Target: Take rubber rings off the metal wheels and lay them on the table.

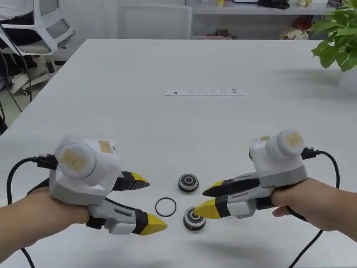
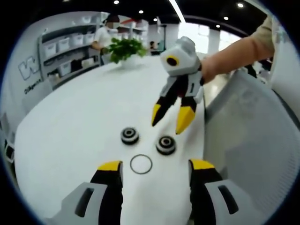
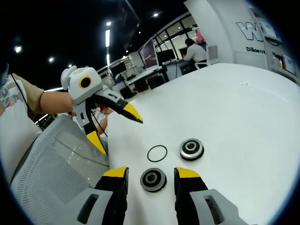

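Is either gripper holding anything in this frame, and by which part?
Nothing is held. Both the left gripper and right gripper are open; the rubber ring lies free on the table.

Head view looks down — low gripper views face each other, sharing the ring [image 1: 165, 206].

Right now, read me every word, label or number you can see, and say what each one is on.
"W": big letter on the wall, rest of the word cut off.
"Diligen": smaller line beneath it, ending unclear.
Tan stickers on the left gripper and right gripper: blurred, unreadable.
Power strip markings: too small to read.
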The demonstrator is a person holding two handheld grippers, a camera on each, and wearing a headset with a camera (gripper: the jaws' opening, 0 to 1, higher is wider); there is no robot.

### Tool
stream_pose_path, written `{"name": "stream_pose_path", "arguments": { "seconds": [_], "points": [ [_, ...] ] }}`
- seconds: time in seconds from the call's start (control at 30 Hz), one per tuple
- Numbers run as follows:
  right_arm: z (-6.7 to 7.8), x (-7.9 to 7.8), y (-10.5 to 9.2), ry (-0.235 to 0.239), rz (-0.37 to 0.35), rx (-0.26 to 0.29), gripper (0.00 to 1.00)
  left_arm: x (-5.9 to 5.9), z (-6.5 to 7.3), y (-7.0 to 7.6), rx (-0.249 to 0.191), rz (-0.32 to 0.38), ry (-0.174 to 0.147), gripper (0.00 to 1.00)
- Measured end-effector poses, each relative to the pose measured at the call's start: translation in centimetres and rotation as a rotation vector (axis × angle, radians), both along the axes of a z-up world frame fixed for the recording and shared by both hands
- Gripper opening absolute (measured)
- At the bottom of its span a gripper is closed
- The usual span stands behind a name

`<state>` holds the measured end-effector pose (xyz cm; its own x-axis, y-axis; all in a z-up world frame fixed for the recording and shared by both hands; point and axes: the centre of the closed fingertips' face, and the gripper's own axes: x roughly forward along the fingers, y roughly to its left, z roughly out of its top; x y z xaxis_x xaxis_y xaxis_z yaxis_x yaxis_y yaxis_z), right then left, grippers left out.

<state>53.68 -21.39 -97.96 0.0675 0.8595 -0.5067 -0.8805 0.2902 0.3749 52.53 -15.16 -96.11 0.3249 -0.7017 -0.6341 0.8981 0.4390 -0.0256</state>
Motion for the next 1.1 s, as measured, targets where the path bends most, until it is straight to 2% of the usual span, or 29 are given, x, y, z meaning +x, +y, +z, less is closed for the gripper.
{"name": "stream_pose_path", "arguments": {
  "seconds": [0.27,0.47,0.77,1.1],
  "points": [
    [-1.1,-0.5,-0.7,-0.02,0.031,-0.033,0.35,0.2,-0.7,-1.5,0.009,-0.035,0.012,0.53],
    [-1.9,-1.0,-0.8,-0.043,0.069,-0.059,0.32,0.4,-1.0,-2.5,0.008,-0.062,0.007,0.47],
    [-3.2,-1.6,-0.6,-0.074,0.112,-0.095,0.28,0.4,-2.0,-3.7,0.014,-0.089,0.022,0.4],
    [-3.6,-1.3,-0.4,-0.111,0.123,-0.108,0.23,0.5,-2.9,-4.9,0.02,-0.113,0.032,0.33]
  ]
}}
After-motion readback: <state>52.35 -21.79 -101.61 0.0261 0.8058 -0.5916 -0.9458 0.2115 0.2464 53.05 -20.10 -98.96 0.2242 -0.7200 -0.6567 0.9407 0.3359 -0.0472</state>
